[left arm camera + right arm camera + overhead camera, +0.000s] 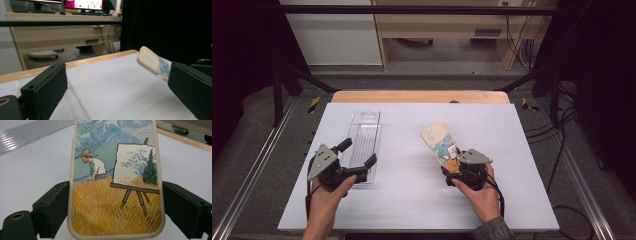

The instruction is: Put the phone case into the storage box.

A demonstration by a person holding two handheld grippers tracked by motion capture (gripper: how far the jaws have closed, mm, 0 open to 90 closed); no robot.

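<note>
Here, the right hand-held gripper [460, 169] is clamping the lower end of a cream-rimmed phone case printed with a painter at an easel in a wheat field [115, 182], its jaws pressing on both side edges. The case is tilting up off the white surface [412, 195]. The left hand-held gripper [359, 156] is standing with its jaws spread wide, straddling the near end of a clear plastic package tray [364, 135] lying flat, well apart from the case.

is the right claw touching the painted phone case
Touching. In the right gripper view, both black jaws of the right claw press against the side edges of the cream-rimmed phone case with a painted wheat-field scene, no gap on either side.
</note>
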